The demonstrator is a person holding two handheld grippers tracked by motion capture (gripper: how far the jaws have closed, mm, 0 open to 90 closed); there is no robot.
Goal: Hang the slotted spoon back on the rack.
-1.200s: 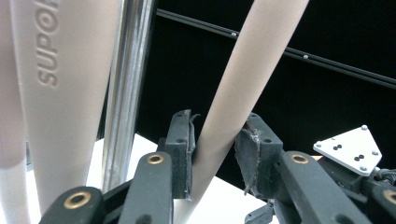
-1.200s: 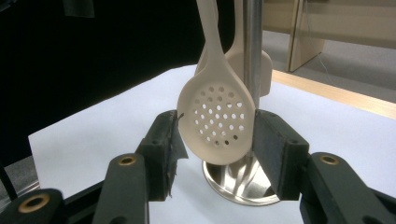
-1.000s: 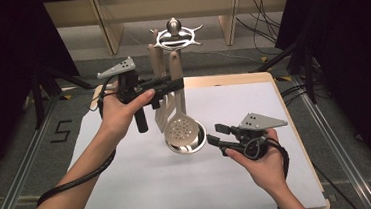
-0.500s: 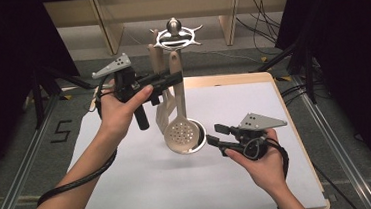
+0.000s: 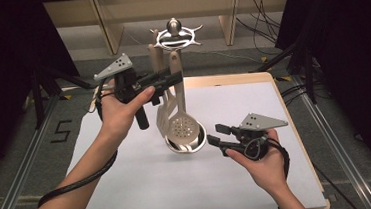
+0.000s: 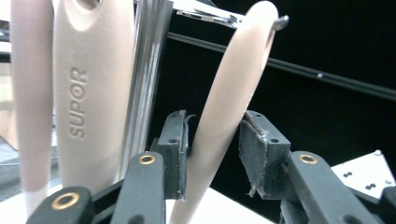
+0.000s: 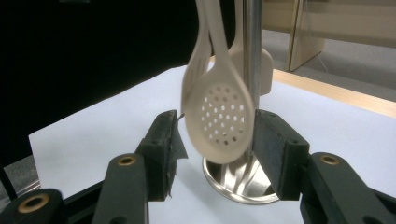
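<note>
**Two grippers, one skimmer going on the rack**

Three utensils hang off the steel rack right now, and the one in play is the skimmer, the beige one with the perforated bowl. It hangs beside the rack's pole with its bowl just above the round base.

The left gripper is up at the handles, and its jaws have just been opening. In the left gripper view the skimmer handle stands between the pads: one pad looks to be touching it, the other stands clear with a gap, so it's a release, not a grip. Looks to me like the hang is basically done and this is the let-go.

How I'd do it well:
- Keep opening until both pads are clear of the handle before moving at all.
- Back straight out along the jaw line, away from the pole, so a pad doesn't drag the handle and set it swinging off its hook.
- Watch the neighbours: the handle marked SUPOR hangs just beside it, easy to bump.

Pose: the left hand is raised left of the pole, gripper roughly level, pointing across at the handles. The right hand sits low, right of the base, palm up. The right gripper points at the bowl with its jaws wide apart, holding nothing; the bowl looks framed between them but farther off.
</note>
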